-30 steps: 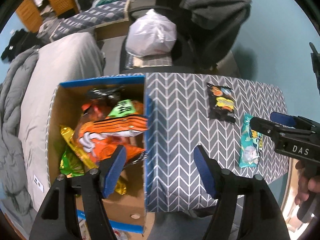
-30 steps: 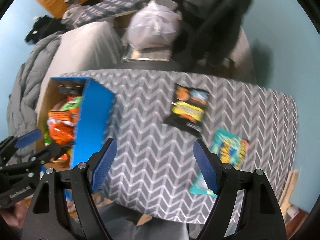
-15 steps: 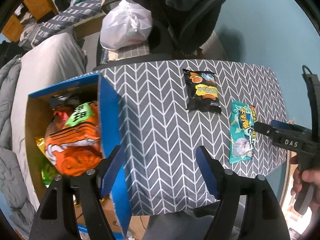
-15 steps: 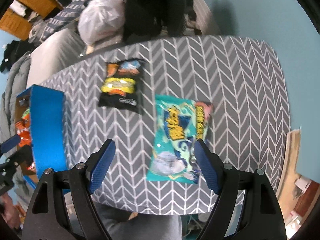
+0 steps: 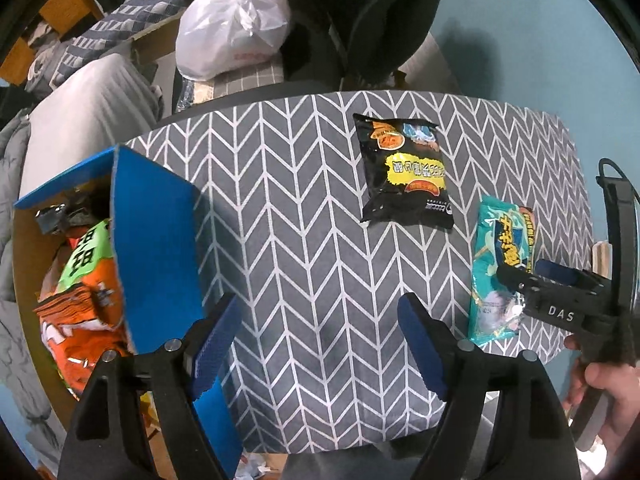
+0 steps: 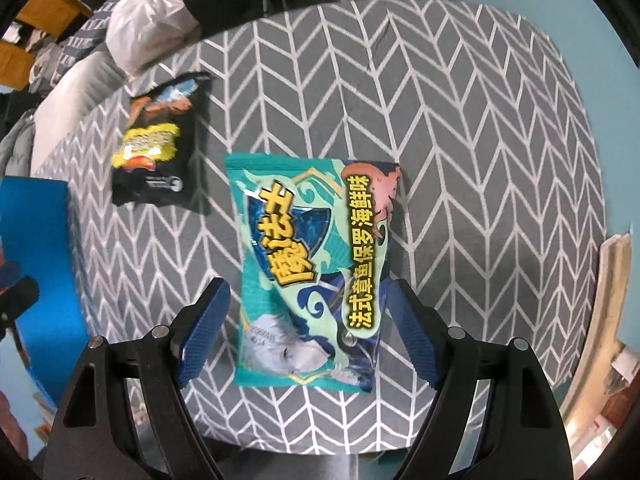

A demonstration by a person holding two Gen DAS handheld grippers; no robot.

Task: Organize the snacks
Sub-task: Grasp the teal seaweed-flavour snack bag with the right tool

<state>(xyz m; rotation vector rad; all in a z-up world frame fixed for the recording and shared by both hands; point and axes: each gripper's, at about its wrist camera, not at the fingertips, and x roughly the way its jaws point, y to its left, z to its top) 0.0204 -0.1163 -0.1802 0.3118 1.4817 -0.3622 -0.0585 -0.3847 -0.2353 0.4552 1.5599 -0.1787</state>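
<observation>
A teal snack bag (image 6: 312, 268) lies flat near the table's front right; it also shows in the left wrist view (image 5: 500, 272). My right gripper (image 6: 306, 330) is open, its blue pads straddling the bag's near half just above it. A black snack bag (image 5: 404, 172) lies further back, also in the right wrist view (image 6: 160, 152). My left gripper (image 5: 320, 344) is open and empty over the table's front edge, beside the blue-walled cardboard box (image 5: 152, 248) that holds orange and green snack packs (image 5: 84, 292).
The grey chevron tabletop (image 5: 304, 208) ends close in front and at the right. Behind it stand a dark office chair (image 5: 360, 20) and a white plastic bag (image 5: 232, 24). A grey bed (image 5: 76, 104) lies at the left.
My right gripper has moved right and down over the teal bag, which now lies between its pads. My left gripper has shifted right, away from the box.
</observation>
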